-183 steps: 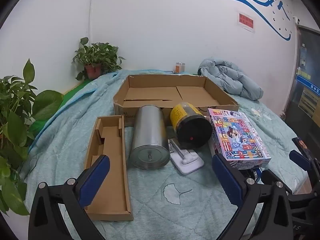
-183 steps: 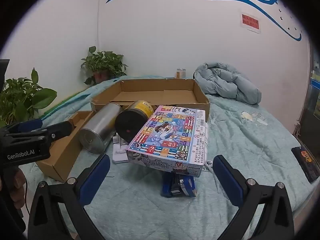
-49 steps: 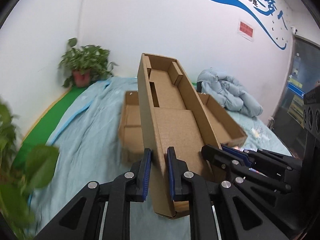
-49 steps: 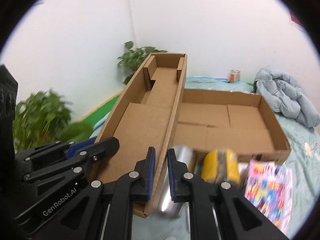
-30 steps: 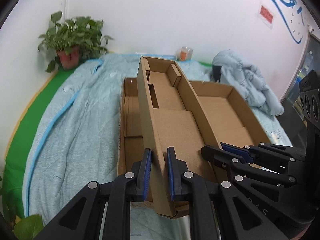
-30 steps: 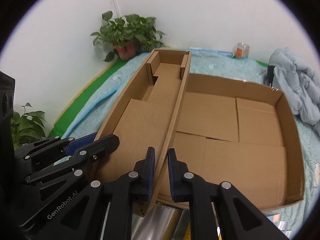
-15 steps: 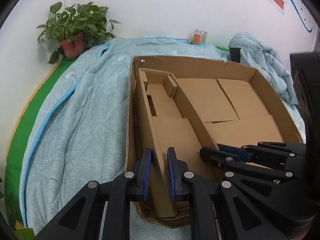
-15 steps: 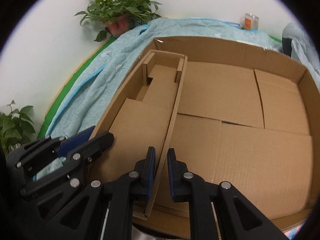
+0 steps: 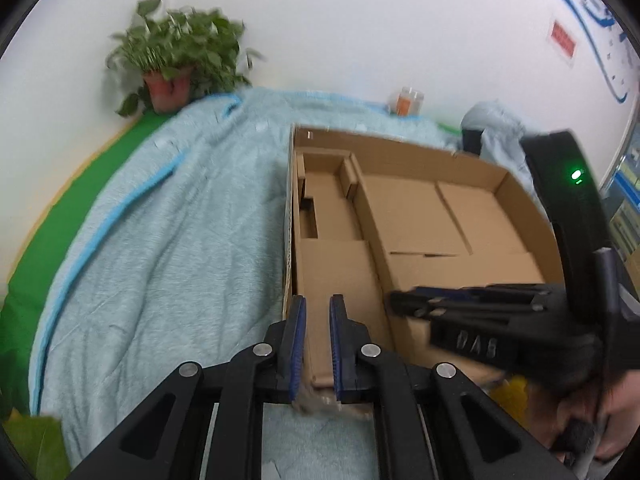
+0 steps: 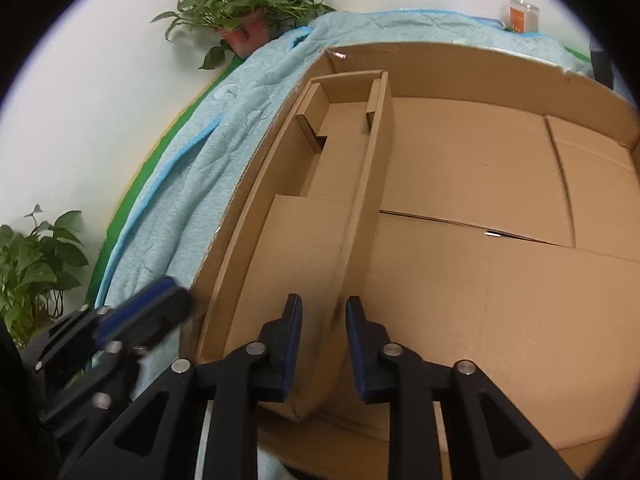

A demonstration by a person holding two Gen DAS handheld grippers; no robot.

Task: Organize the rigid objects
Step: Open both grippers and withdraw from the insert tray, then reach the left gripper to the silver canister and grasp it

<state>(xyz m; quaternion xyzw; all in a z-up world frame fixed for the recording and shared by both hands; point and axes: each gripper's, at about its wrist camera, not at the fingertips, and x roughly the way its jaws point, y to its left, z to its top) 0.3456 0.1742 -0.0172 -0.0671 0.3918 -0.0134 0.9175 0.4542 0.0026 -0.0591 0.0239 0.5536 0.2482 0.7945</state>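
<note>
Right wrist view first: the bed [image 10: 224, 128], under its pale blue quilt, carries the big box [image 10: 480, 184], a wide, shallow open carton that fills most of the frame. Inside it, along its left wall, lies the tray [image 10: 312, 240], a long narrow cardboard insert whose long axis runs straight away from both cameras, near end at the grippers and far end, with its two small divider tabs, near the box's back corner. It looks settled on the box floor, level, its left side close against the box wall. The right gripper [image 10: 323, 340] straddles the tray's right wall at the near end; its jaws are opening, and a gap shows between each blue pad and the cardboard, so the wall stands between them but is no longer pinched. In the left wrist view the left gripper [image 9: 317, 344] sits at the near left corner of the tray [image 9: 332, 264], jaws nearly together, but blur keeps me from telling whether the pads press the tray's left wall; the big box [image 9: 460, 216] lies ahead and to the right, with the right gripper [image 9: 404, 304] just beside it on that side. My reading is that the placing is almost done and the coming move is a withdrawal: since the tray runs forward from both grippers, each should draw back and up along that same axis, away from the near end, so the walls are not dragged. Both hands are equally near, one at each near corner.
</note>
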